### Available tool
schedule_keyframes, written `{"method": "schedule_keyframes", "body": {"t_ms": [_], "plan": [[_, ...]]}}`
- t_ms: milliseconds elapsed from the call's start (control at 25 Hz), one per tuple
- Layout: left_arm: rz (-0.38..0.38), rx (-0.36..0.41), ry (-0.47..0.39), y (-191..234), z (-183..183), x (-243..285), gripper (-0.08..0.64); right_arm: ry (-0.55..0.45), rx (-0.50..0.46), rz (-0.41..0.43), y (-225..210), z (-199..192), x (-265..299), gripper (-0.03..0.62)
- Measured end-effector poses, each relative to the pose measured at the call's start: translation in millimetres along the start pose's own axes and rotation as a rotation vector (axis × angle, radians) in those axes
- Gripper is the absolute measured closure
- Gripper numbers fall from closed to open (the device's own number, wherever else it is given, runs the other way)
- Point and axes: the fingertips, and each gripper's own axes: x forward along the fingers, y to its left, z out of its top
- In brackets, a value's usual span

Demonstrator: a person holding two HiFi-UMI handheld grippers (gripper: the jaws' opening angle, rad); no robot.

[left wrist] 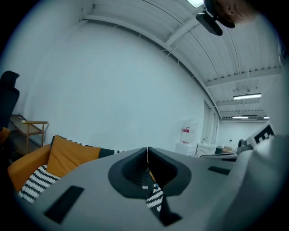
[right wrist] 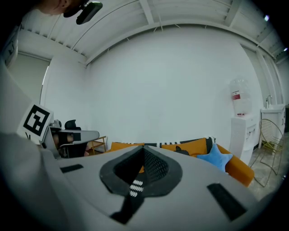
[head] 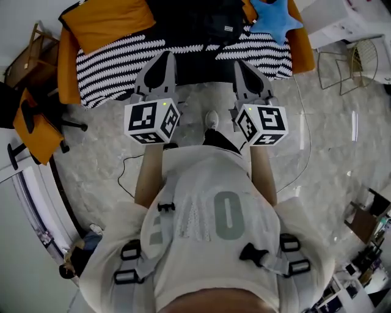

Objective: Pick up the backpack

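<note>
Left gripper (head: 164,61) and right gripper (head: 243,67) both closed, empty; backpack (head: 204,27) lies on sofa (head: 68,76) ahead.

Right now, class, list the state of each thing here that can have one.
left claw: shut, nothing in it.
right claw: shut, nothing in it.
backpack: lying on the sofa, not held.
striped blanket: spread across the sofa seat.
star cushion: resting on the sofa.

Head view looks steeply down; gripper views face level at the sofa (head: 68,73) (shared by all).
</note>
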Motion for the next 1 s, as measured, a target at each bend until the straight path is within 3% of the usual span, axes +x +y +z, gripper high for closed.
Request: {"method": "schedule_keyframes", "body": {"t_ms": [520,1000], "plan": [[0.089,-0.003,-0.045,-45,6,63,0.539,-0.025,0.018,0.02,-105,21,14,0.583],[0.023,0.026,-0.082,-57,13,119,0.538,-0.076,0.03,-0.052,-138,42,28,0.583]]}}
